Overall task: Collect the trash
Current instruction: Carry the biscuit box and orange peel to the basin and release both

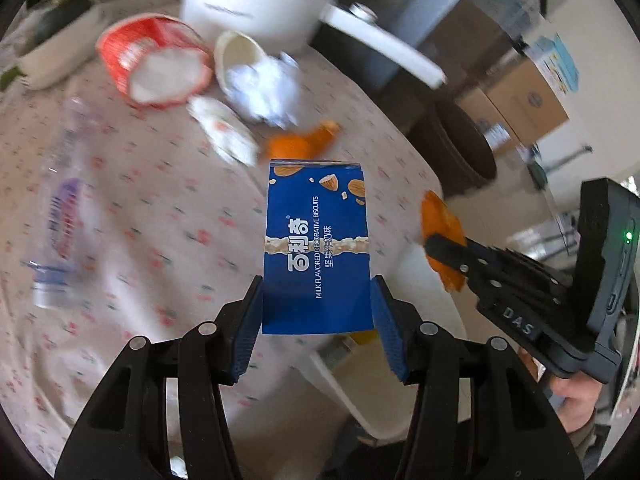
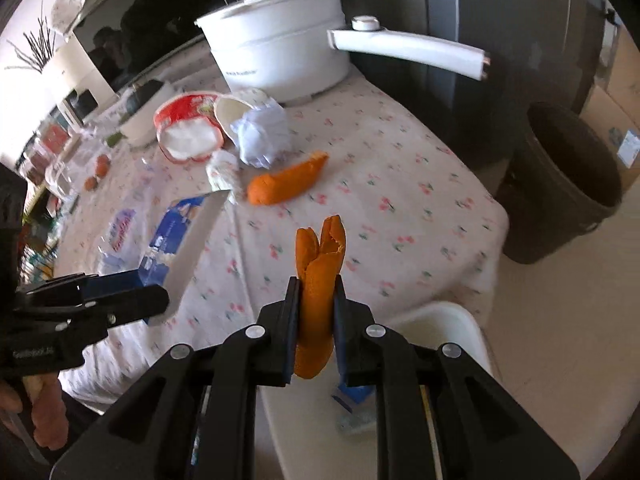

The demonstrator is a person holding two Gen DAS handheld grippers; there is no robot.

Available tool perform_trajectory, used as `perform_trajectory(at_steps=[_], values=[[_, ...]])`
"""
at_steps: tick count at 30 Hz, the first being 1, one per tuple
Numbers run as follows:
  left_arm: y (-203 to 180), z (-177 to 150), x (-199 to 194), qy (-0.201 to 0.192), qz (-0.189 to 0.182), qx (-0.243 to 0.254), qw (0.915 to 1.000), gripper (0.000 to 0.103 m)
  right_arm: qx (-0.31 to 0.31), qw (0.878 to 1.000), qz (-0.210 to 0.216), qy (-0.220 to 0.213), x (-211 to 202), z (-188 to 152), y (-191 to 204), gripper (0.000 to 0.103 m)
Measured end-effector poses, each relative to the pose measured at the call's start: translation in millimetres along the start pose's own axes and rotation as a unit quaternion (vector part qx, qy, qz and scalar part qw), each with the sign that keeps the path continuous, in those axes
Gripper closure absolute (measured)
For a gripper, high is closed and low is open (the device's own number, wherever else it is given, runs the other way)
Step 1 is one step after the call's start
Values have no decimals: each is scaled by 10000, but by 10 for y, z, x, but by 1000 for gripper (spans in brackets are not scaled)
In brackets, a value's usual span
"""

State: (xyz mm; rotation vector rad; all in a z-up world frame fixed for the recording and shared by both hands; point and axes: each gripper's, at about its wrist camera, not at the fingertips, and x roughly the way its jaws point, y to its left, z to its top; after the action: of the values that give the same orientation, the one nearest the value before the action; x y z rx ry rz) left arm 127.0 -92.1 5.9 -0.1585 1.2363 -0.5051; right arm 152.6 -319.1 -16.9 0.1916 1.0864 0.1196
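Only rightward, white bin (image 2: 452,320) below.

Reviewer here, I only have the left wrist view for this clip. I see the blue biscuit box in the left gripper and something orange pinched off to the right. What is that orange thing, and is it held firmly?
Observer: It is an orange peel, clamped between the closed pads of the right gripper, its split top standing above the fingers.
Operator: Any more peel left on the table?
Observer: Yes, a second, longer orange peel piece lies on the floral tablecloth near the crumpled white paper.
Operator: Where is the bin?
Observer: A dark bin stands on the floor beyond the table's right edge, open-topped.
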Motion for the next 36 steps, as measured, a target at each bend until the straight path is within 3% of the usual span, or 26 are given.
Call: perform_trajectory(at_steps=[7,13,23,36], values=[[-354,-115,273,285,-2,506,9983,53,17,9979,-423,487,17,-313,-271,87],[-570,-218,514,572,-20,767,9954,53,-9,9949,-821,591,-94,-553,-501,87],[-988,-437,824,977,33,1280,9869,53,239,9925,-1037,606,-281,-719,-732,87],[-1021,-465,1077,1271,185,1354,9824,49,223,9911,-1124,681,-254,-715,-702,83]])
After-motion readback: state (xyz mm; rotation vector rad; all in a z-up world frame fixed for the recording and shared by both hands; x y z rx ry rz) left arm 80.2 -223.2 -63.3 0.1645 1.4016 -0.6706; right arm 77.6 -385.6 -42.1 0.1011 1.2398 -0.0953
